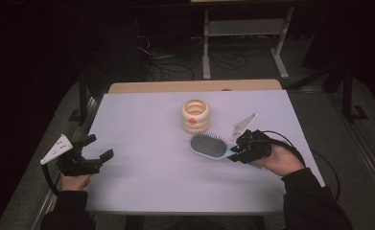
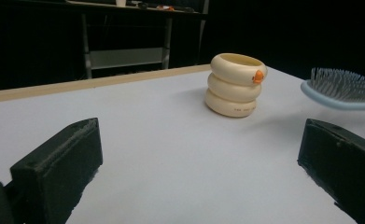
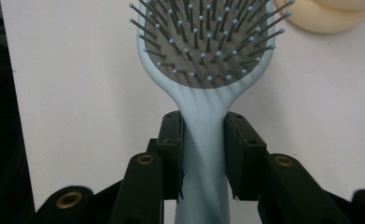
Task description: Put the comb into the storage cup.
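Hairbrush: I have the light blue hairbrush (image 3: pixel 203 135) clamped by its handle in the right gripper (image 1: pixel 237 154), bristles facing up; it sits at the right of the table, a little nearer than the stacked rings, and the left gripper view shows its head clear of the surface.

Right gripper: jaws pressed on either side of the handle just below the neck, where it flares into the head — nothing slack that I can see.

Left gripper: the left gripper (image 1: pixel 100 148) hovers at the near left edge, jaws standing wide apart with nothing between them.

Handling: I judge the brush light and stiff, hard plastic with a smooth handle (so it could twist or slide in the pads if I swing it). The head overhangs well past the grip, which gives it leverage against my hold.

Where to hold: the handle near the neck, as now — not the bristles, which look thin and would bend.

Stacked rings: a cream stack of rings (image 1: pixel 195 115) with a small orange spot stands near the table's middle, just beyond the brush head, apart from it.

Surface: pale, matte table (image 1: pixel 142 182), a wooden strip along its far edge.

Room: dark — cables and a white metal frame (image 1: pixel 242 28) on the floor beyond.
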`<action>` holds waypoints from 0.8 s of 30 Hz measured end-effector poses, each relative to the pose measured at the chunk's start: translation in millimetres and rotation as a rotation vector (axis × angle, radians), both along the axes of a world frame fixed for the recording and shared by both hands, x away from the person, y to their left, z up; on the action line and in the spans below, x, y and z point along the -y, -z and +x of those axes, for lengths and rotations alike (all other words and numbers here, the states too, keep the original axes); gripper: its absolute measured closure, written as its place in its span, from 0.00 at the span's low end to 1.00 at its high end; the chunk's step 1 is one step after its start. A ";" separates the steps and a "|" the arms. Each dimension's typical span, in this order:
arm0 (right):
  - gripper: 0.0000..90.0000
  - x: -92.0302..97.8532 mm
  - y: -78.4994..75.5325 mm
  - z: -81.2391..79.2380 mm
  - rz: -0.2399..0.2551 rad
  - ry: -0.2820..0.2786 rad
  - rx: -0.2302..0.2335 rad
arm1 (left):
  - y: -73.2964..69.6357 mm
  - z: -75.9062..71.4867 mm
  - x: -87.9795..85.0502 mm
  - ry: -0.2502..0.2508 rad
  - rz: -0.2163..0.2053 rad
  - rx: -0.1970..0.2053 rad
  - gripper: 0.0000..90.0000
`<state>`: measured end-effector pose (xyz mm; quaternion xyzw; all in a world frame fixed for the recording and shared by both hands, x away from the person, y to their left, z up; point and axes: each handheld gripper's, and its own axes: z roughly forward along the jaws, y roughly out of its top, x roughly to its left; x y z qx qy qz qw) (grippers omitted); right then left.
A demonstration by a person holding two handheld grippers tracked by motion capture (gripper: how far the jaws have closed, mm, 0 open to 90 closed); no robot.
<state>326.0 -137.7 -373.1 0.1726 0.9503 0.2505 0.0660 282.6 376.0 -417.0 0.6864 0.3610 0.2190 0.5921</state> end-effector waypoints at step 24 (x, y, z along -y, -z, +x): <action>0.76 -4.2 -37.2 4.5 0.065 -0.001 0.057 | -5.8 5.8 5.3 0.010 -0.008 0.013 0.00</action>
